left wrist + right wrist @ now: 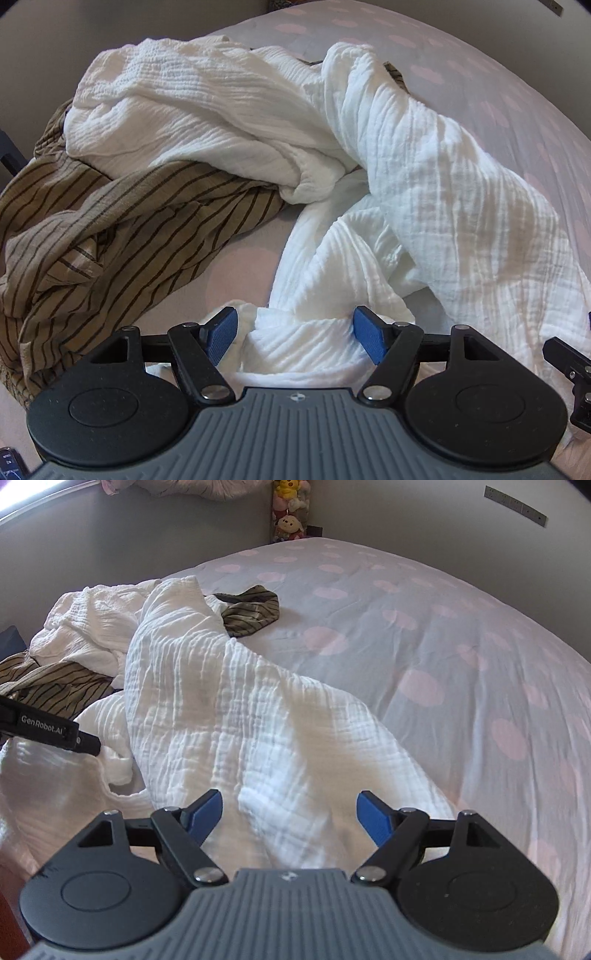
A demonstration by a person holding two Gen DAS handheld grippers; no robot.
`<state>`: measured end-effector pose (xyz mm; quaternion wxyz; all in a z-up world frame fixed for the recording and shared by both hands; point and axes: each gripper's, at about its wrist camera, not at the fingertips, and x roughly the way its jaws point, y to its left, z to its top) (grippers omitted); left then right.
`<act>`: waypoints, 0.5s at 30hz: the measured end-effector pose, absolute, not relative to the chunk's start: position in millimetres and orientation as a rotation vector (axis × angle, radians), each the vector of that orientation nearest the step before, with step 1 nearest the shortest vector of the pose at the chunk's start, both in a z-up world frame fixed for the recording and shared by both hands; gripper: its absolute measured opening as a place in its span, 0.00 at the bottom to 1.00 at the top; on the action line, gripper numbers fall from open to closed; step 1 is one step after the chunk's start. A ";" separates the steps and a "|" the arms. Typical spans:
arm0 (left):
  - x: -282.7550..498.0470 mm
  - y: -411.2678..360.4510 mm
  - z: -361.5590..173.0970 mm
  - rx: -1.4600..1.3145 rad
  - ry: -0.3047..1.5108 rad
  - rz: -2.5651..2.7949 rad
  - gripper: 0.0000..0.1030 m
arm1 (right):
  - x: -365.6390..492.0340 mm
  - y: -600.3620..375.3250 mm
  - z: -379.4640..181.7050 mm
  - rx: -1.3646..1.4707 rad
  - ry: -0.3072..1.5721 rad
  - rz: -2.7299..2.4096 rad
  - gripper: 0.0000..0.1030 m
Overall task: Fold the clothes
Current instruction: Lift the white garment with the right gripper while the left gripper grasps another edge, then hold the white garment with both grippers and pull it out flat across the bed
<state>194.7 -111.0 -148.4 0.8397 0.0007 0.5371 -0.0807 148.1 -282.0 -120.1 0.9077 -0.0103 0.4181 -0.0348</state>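
Observation:
A crinkled white garment (424, 177) lies rumpled across the bed, bunched and twisted in the middle. My left gripper (293, 334) hangs just over its near edge with blue pads spread wide; a fold of the white cloth sits between them, and neither pad presses on it. In the right wrist view the same white garment (258, 716) stretches toward me, and my right gripper (290, 818) stands open above its near end, pads apart from the cloth. A brown striped garment (110, 229) lies partly under the white one at the left.
The bed cover (461, 646) is pale grey with pink dots and spreads to the right. A bit of the striped cloth (251, 614) pokes out behind the white heap. A grey wall (147, 542) and plush toys (290, 509) stand at the far corner.

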 end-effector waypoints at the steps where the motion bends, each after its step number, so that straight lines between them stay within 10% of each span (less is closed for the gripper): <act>1: 196.6 -111.1 -152.9 -0.007 1.143 -0.169 0.66 | 155.0 -281.1 -123.5 -0.020 0.870 -0.069 0.80; 5: 201.4 -111.1 -163.7 -0.038 1.138 -0.173 0.63 | 178.4 -281.3 -133.9 -0.025 0.886 -0.068 0.76; 9: 199.3 -115.4 -165.5 -0.032 1.100 -0.205 0.40 | 191.0 -286.3 -140.4 0.008 0.929 -0.030 0.23; 15: 192.2 -122.9 -161.7 -0.015 1.080 -0.269 0.21 | 163.0 -296.9 -125.4 -0.041 0.900 -0.095 0.06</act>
